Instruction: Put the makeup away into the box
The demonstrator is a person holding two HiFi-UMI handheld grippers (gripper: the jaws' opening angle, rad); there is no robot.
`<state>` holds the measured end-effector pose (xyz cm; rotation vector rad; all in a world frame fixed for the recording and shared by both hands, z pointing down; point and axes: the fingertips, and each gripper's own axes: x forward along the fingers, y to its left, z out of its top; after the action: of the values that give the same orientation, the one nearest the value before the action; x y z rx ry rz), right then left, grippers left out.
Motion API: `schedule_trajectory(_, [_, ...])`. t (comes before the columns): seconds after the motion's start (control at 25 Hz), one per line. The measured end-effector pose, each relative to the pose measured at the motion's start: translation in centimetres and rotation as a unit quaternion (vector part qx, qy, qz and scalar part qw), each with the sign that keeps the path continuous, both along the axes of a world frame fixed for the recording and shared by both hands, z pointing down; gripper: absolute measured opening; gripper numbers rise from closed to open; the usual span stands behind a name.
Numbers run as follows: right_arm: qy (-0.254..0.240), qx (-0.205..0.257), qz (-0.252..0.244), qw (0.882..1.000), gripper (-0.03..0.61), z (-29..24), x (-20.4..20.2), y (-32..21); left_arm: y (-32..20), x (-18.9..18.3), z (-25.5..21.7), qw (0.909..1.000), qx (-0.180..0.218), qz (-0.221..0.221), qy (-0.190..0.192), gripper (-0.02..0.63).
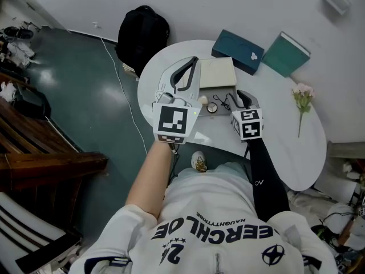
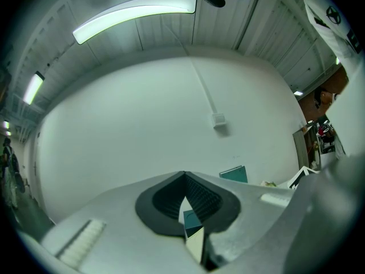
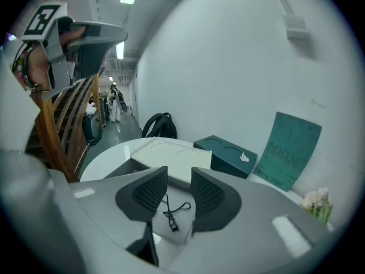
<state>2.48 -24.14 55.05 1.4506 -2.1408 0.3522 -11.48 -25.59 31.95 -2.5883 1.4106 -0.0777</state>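
Makeup (image 1: 212, 108) is lying on the table (image 1: 285, 153) beside the box (image 1: 217, 72), so we are judging stowing unfinished; left gripper (image 2: 183, 174) is holding fingers together, right gripper (image 3: 178, 182) apart, both empty.

The cream box (image 1: 217, 72) fills the middle of the white table (image 1: 285, 153), with the dark teal box (image 1: 237, 51) and teal book (image 1: 286, 54) close behind it by the wall. A flower (image 1: 302, 96) lies to the right; the tabletop nearer than it is bare
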Motion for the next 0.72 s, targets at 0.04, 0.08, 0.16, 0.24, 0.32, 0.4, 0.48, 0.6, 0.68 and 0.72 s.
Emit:
schedule_trajectory(0.04, [-0.003, 0.014, 0.000, 1.000, 0.161, -1.1, 0.0, -0.3, 0.0, 0.0, -0.2, 1.0000, 0.001, -0.001, 0.001, 0.002])
schedule_trajectory(0.08, [-0.004, 0.028, 0.002, 1.000, 0.161, -2.2, 0.0, -0.5, -0.1, -0.1, -0.3, 1.0000, 0.002, -0.002, 0.001, 0.002])
schedule_trajectory(0.16, [-0.006, 0.054, 0.004, 0.999, 0.163, -4.4, 0.1, -0.9, -0.2, -0.3, -0.6, 1.0000, 0.004, -0.003, 0.003, 0.002])
schedule_trajectory(0.24, [-0.009, 0.080, 0.004, 0.997, 0.167, -6.7, 0.0, -1.2, -0.2, -0.4, -0.7, 1.0000, 0.004, -0.005, 0.005, 0.002])
schedule_trajectory(0.32, [-0.014, 0.106, 0.004, 0.994, 0.172, -8.9, 0.0, -1.3, -0.3, -0.5, -0.7, 1.0000, 0.003, -0.007, 0.006, 0.002])
schedule_trajectory(0.4, [-0.022, 0.126, 0.008, 0.992, 0.177, -10.8, 0.0, -1.2, -0.3, -0.6, -0.7, 1.0000, 0.002, -0.007, 0.005, 0.002])
schedule_trajectory(0.48, [-0.026, 0.146, 0.012, 0.989, 0.181, -12.6, 0.2, -1.0, -0.3, -0.6, -0.8, 1.0000, 0.003, -0.007, 0.004, 0.002])
schedule_trajectory(0.6, [-0.027, 0.177, 0.013, 0.984, 0.186, -15.0, 0.2, -0.9, -0.4, -0.7, -0.9, 1.0000, 0.004, -0.008, 0.004, 0.002])
schedule_trajectory(0.68, [-0.031, 0.194, 0.010, 0.980, 0.193, -16.6, 0.1, -0.6, -0.5, -0.7, -0.8, 1.0000, 0.002, -0.009, 0.003, 0.002])
schedule_trajectory(0.72, [-0.035, 0.204, 0.008, 0.978, 0.196, -17.4, 0.0, -0.5, -0.5, -0.7, -0.8, 0.9999, 0.001, -0.010, 0.003, 0.002])
